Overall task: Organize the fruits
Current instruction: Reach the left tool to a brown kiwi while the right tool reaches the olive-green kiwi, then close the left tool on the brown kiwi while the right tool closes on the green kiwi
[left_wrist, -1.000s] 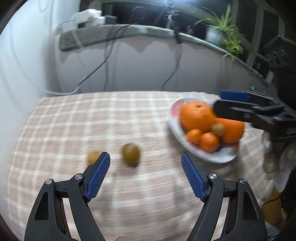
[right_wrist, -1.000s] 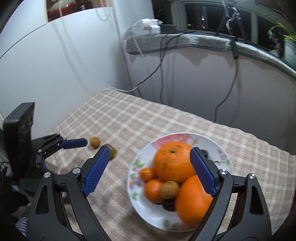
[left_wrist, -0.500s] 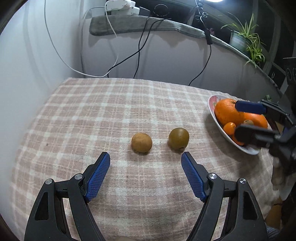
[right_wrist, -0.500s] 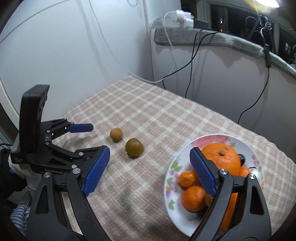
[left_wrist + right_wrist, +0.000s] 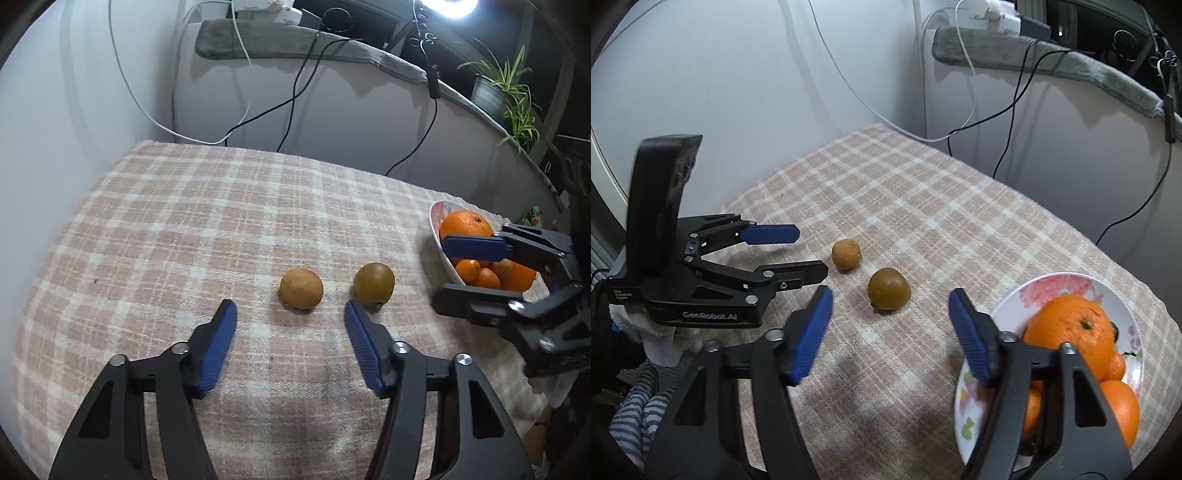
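Your desk (image 5: pixel 177 206) is spread with a woven pink-and-cream checked cloth, soft and slightly nubbly. At its right edge sits a round glazed plate (image 5: pixel 1067 284) with a floral print, heaped with glossy oranges (image 5: pixel 1071 328) and smaller mandarins.

Your left hand-held gripper (image 5: pixel 290 325), black frame with ribbed blue pads, tilts down at the cloth; its jaws are closing with nothing between them, the tan fruit just beyond the tips. Your right hand-held gripper (image 5: pixel 890 310) is likewise closing on nothing, the greenish fruit just ahead of its tips.

The two loose fruits lie side by side near mid-cloth, apart from each other. The olive-brown one (image 5: pixel 373 282), smooth and nearly round, rests stem end down. The tan one (image 5: pixel 301 288) is matte, faintly egg-shaped, its long axis running across the left wrist view.
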`<act>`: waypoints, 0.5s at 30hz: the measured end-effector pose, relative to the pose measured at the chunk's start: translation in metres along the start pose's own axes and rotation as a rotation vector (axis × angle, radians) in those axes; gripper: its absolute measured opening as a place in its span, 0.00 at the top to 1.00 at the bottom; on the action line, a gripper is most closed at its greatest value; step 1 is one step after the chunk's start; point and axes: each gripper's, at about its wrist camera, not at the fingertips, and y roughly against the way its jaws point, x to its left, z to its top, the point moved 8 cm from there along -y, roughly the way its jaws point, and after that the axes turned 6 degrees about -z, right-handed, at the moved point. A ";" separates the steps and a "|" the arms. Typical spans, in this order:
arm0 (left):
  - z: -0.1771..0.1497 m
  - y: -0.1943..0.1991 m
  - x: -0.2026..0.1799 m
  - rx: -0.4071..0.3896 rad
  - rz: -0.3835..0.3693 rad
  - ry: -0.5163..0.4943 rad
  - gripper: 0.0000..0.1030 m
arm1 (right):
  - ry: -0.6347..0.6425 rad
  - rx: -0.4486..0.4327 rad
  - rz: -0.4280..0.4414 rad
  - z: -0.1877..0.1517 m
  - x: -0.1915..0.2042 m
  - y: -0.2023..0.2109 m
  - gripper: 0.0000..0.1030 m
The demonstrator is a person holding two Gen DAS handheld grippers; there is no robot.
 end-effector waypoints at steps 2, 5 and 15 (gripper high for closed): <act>0.001 -0.002 -0.002 0.002 -0.015 -0.009 0.48 | 0.006 0.017 0.003 -0.001 0.001 -0.006 0.45; 0.003 -0.006 -0.003 0.006 -0.029 -0.014 0.51 | 0.019 0.042 0.006 -0.002 0.004 -0.015 0.50; 0.009 -0.019 0.001 0.022 -0.053 -0.011 0.62 | 0.060 0.092 -0.010 -0.002 0.006 -0.034 0.59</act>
